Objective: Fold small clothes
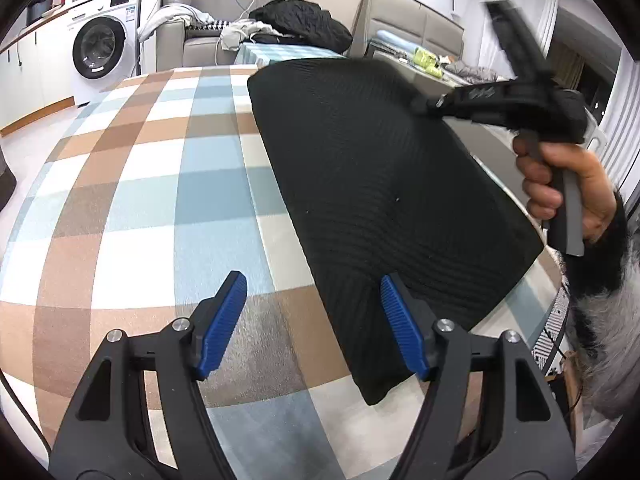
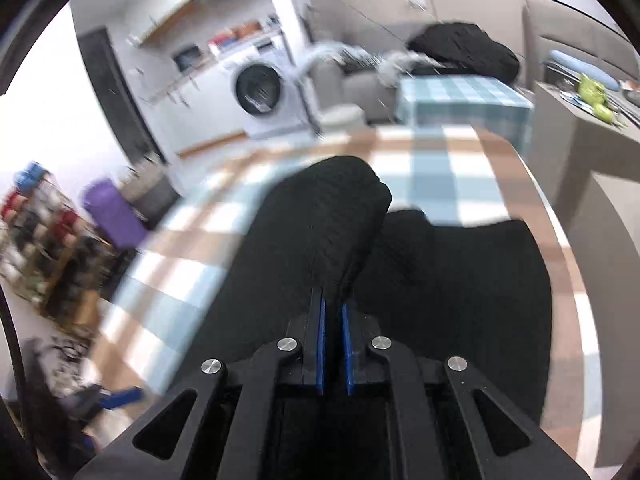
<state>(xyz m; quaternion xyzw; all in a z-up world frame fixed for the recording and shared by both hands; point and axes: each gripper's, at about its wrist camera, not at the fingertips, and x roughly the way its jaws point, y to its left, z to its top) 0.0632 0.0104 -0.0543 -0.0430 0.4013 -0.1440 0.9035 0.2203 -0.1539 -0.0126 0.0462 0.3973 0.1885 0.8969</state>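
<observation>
The right tool [image 2: 334, 304] pinches the black ribbed knit cloth [image 2: 320, 216] above the checked bench [image 2: 440, 160]. The left tool [image 1: 314, 320] hangs released.

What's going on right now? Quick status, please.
Right gripper shut on black cloth, lifting a fold. Left gripper open, empty, at the cloth's near edge. Checked tablecloth underneath; nothing in the way.

The garment [image 1: 384, 184] lies on the table [image 1: 140, 200], toward its right side. The washing machine [image 1: 104, 46] stands beyond the table's far-left corner. A second, smaller table [image 2: 460, 96] stands behind.
</observation>
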